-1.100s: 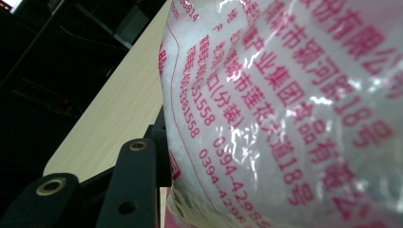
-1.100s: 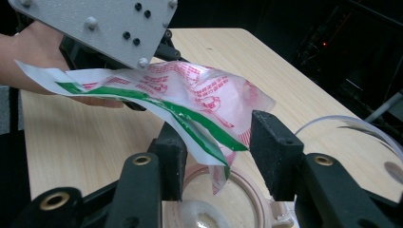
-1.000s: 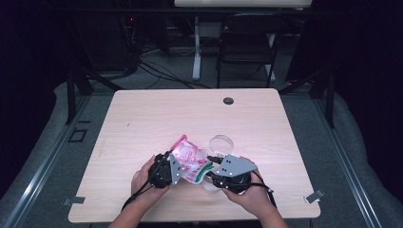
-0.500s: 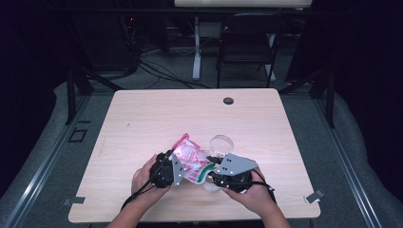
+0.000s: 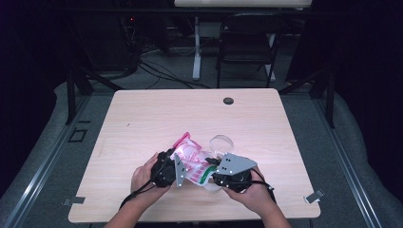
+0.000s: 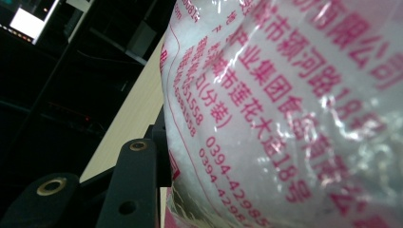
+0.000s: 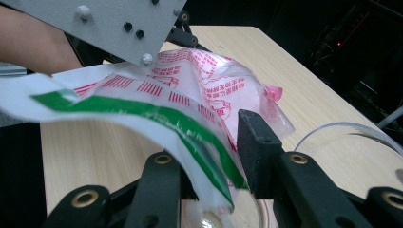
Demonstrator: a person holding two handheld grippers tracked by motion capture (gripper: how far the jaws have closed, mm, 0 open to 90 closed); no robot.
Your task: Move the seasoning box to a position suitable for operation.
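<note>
A clear plastic bag (image 5: 191, 156) with pink print and a green stripe hangs between both grippers over the table's front. My left gripper (image 5: 182, 165) is shut on the bag's full body (image 6: 285, 104), with one black finger (image 6: 138, 180) pressed against the film. My right gripper (image 5: 210, 169) comes in from the right. Its jaws have just been closing with the bag's green-striped edge (image 7: 157, 118) between them (image 7: 209, 175), and a gap still shows beside the film. A clear glass vessel (image 7: 228, 219) sits under that edge.
A clear round container (image 5: 222, 141) stands just behind the bag, and its rim (image 7: 342, 130) curves to the right of my right jaws. A black grommet (image 5: 228, 100) sits near the table's far edge. A chair (image 5: 247, 42) stands beyond the table (image 5: 142, 118).
Both hands stay at the table's front. The bag's green-striped end has settled a little lower, toward the right gripper.
</note>
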